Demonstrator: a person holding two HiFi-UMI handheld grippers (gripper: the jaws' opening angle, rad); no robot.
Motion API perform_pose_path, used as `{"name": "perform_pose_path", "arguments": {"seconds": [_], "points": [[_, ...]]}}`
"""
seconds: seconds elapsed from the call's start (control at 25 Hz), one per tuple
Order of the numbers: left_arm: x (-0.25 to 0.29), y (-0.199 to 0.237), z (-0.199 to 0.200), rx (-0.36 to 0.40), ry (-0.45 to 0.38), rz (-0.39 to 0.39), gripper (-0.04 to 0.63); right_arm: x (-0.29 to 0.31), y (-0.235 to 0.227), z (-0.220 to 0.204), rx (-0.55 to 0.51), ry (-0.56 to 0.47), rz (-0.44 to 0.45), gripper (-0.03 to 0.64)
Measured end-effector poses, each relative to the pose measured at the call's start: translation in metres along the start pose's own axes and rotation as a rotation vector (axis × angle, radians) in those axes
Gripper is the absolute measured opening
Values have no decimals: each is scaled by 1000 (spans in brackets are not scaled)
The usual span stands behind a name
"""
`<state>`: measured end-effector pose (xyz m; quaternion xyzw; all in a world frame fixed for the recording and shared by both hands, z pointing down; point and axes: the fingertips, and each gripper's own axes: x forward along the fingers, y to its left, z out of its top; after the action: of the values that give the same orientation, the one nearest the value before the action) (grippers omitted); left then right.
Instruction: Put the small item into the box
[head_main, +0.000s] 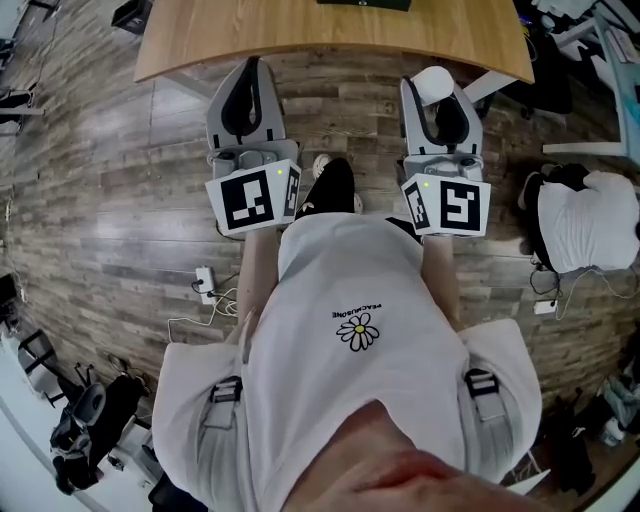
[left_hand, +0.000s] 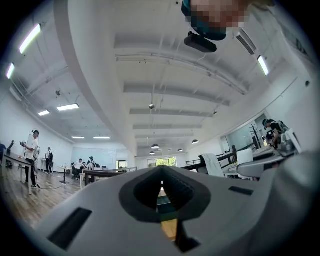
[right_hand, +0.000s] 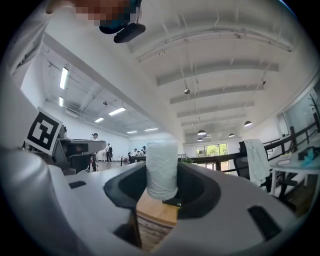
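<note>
Shirt (head_main: 340, 270) fills the foreground; ahead, the right gripper (right_hand: 162, 190) clamps a white roll (right_hand: 161, 160), likely for carrying toward the table (head_main: 330, 30), while the left gripper (left_hand: 161, 189) is closed, empty and spare.

The person wore a white T-shirt (head_main: 350, 280) with a small daisy print (head_main: 358, 331) at mid-frame, grey shoulder straps with black buckles (head_main: 226, 390), and a black shoe (head_main: 330, 188). The left gripper (head_main: 248, 80) and right gripper (head_main: 440, 95) had pale grey shells, dark jaw pads and cubes (head_main: 252, 200) bearing black-and-white square markers.
</note>
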<state>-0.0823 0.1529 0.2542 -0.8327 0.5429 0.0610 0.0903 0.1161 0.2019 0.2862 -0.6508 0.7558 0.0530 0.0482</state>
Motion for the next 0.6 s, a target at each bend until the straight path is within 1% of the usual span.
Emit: {"name": "perform_pose_path", "arguments": {"seconds": [0.16,0.28,0.44,0.6], "points": [[12,3,-2,-7,-10,-1,15,9,-2,-3,2,-7,-2,175],[27,7,-5,-7,-21,-6,15,22,-7,-3,-18,-15,-11,175],[66,7,-15,-31,-36,-37,15,47,-25,-4,-56,-19,-35,173],[112,7,-20,-57,-66,-82,15,88,-47,-8,-55,-23,-50,170]]}}
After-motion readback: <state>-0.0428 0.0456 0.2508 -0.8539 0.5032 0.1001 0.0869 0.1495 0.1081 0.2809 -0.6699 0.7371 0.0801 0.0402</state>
